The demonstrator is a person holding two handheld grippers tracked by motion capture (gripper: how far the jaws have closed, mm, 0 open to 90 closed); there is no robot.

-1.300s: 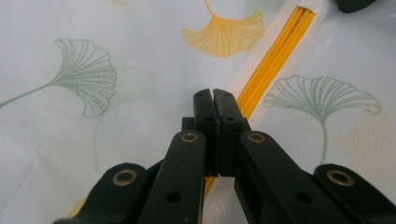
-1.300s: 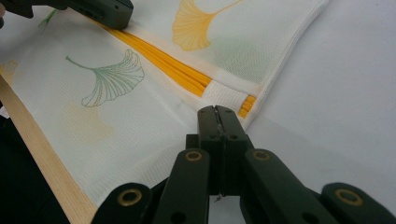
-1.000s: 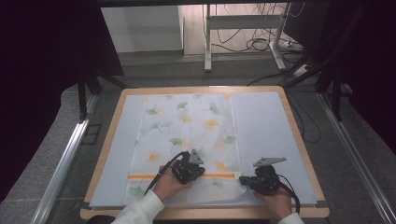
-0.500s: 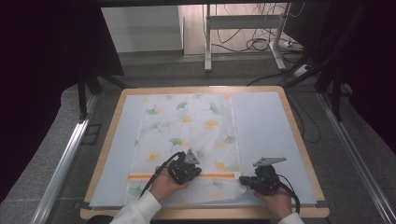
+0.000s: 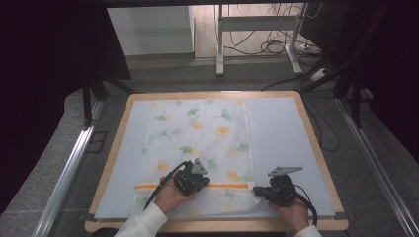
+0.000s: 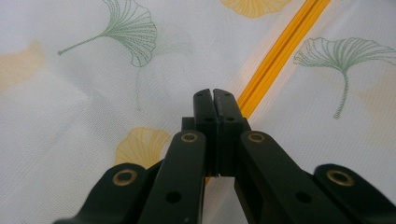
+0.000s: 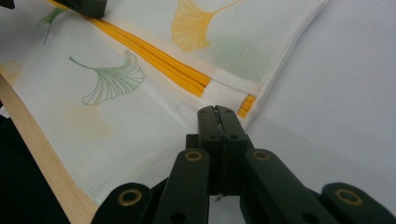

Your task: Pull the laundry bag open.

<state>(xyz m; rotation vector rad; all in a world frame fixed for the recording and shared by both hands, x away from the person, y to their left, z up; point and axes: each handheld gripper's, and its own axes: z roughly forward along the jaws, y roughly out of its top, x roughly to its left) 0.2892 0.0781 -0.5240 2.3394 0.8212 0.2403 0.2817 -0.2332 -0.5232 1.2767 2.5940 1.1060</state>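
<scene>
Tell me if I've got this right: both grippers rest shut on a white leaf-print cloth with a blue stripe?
Not quite: the stripe is orange, as the left gripper view shows. The cloth is white with leaves, and the left gripper and right gripper are shut on it.

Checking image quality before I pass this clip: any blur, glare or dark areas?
High view: cloth evenly lit, surroundings nearly black, bright patch of floor at top. Left gripper view: near tool arms soft, leaf print sharp. Right gripper view: cloth crisp, no glare.
</scene>
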